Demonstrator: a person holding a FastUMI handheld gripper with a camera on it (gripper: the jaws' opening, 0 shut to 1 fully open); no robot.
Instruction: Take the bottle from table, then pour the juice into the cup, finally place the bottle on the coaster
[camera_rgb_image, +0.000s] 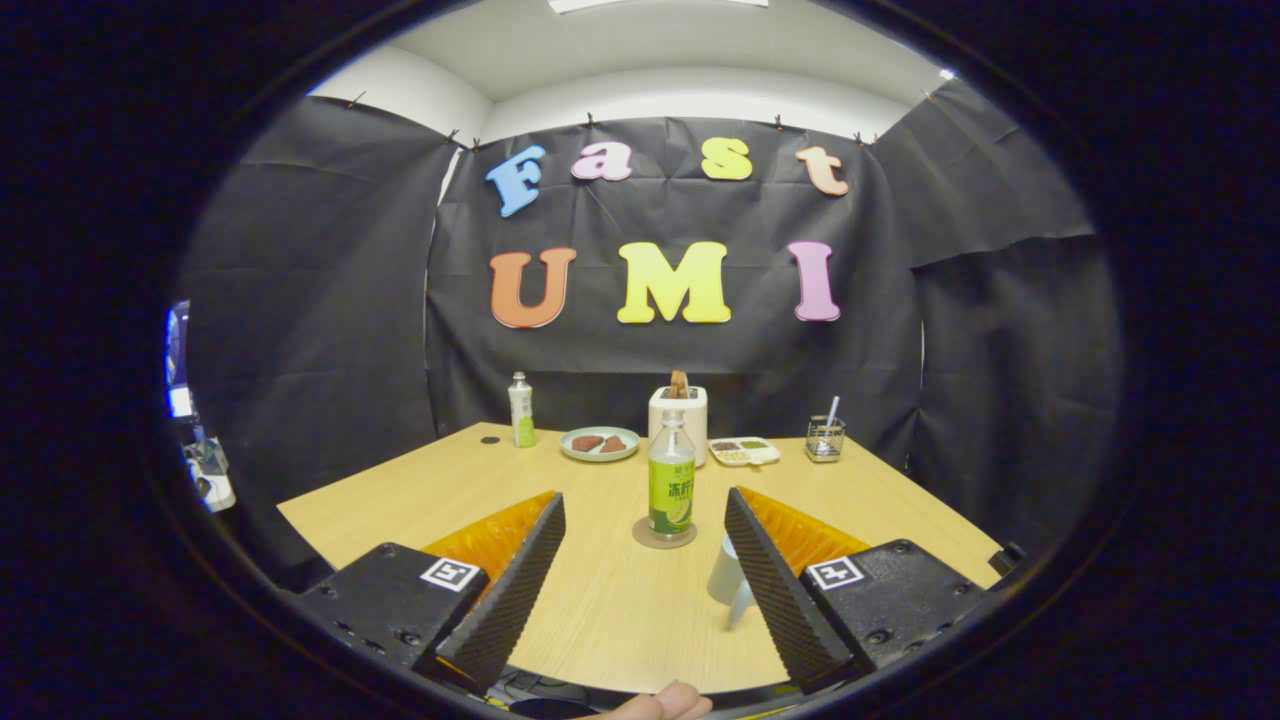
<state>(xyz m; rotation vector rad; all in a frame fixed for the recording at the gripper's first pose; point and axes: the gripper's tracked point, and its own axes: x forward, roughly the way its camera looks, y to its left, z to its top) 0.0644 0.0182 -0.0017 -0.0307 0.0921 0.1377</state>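
- The bottle (671, 478) stood upright on the coaster (664, 534), ahead of the fingers and about midway between their tips, cap on as far as could be told.
- The cup (729, 576), white, sat just beside the right finger, partly hidden behind it and nearer than the bottle; whether it held juice could not be seen.
- The gripper (645, 520) had its fingers spread wide and held nothing, both ribbed pads (515, 580) facing inward with bare bench (600, 600) between them.
- Judged from this, either the bottle was already set down and the task near done, or the reach for it was about to start; the picture alone did not settle it.
- If reaching: a straight advance, keeping the label centred between the pads, seemed best, closing on the body below the shoulder and not the neck.
- The right finger looked likely to brush the cup on the way in, so a slight lean to the left would have helped.
- If withdrawing: a straight pull back, fingers kept wide, should have left the bottle standing.
- Beyond lay a plate (599, 444), a toaster (678, 411), a second bottle (521, 410), a tray (744, 451) and a wire holder (825, 439), all well apart from the work.
- A fingertip (668, 703) of the person showed at the bench's near edge.
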